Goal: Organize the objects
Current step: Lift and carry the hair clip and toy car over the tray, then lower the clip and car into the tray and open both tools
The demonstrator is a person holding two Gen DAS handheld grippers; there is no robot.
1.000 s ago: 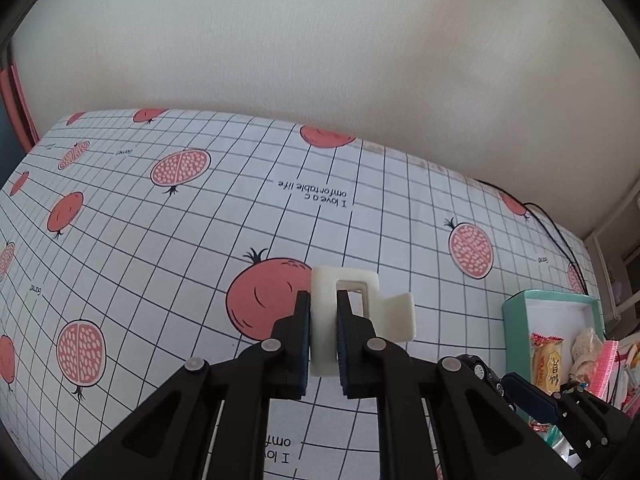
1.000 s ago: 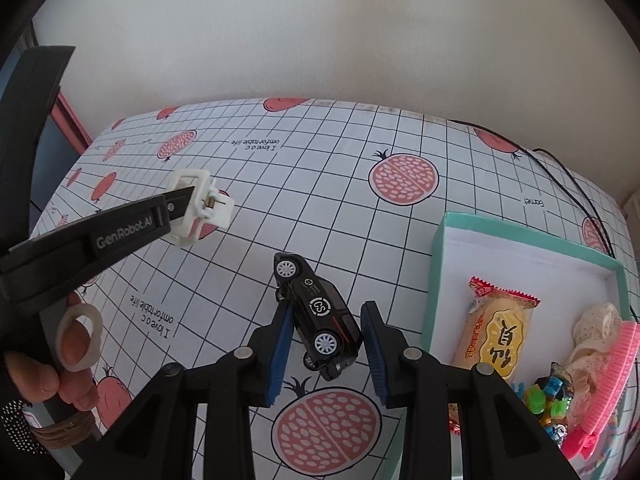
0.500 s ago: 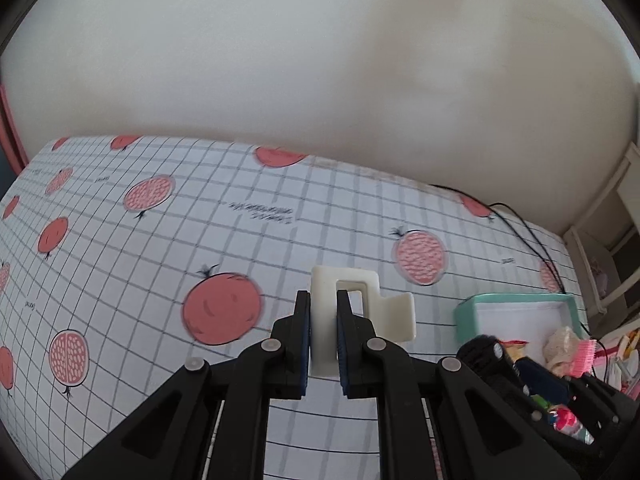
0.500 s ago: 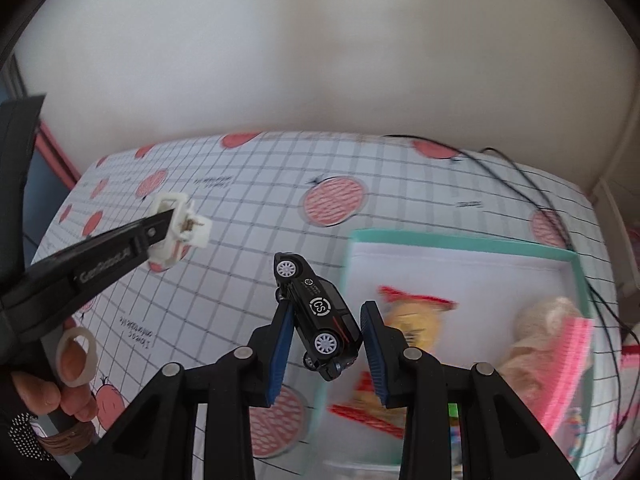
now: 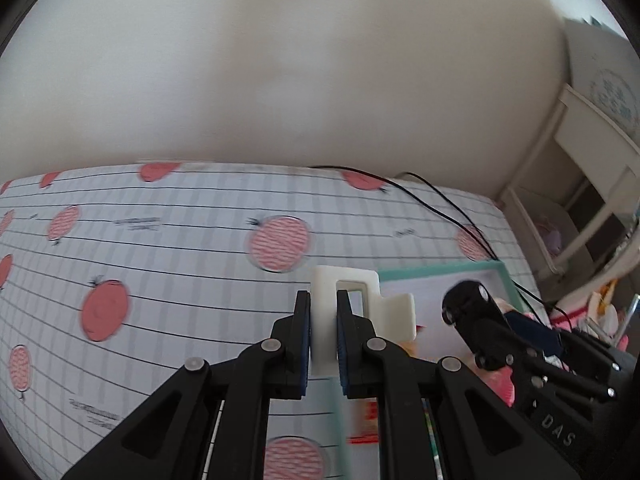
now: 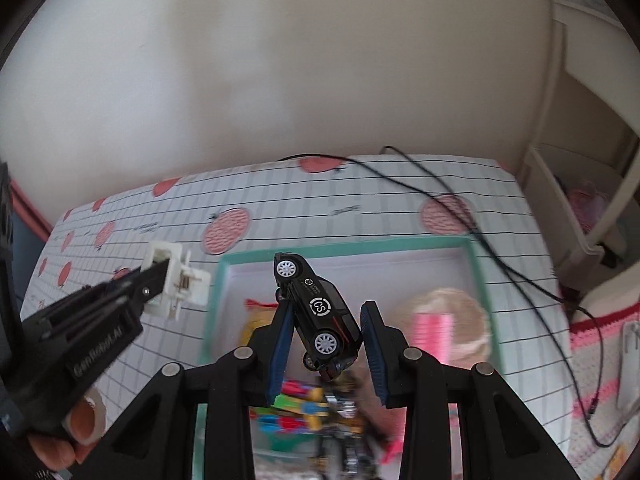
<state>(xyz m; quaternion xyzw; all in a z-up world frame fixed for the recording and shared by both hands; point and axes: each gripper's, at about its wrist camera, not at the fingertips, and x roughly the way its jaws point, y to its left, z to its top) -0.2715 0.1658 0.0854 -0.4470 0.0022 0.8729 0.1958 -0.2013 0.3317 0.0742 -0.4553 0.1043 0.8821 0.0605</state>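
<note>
Both carry loads to the box: right tool clamps car, left tool clamps clip; next, lower and release

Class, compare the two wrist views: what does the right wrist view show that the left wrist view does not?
Only the right wrist view shows the "CS" mark on the black toy car, the tray's colourful toys and a hand. Only the left wrist view shows the white clip head-on between the left tool. Both share the teal tray, checked tablecloth and black cable.
</note>
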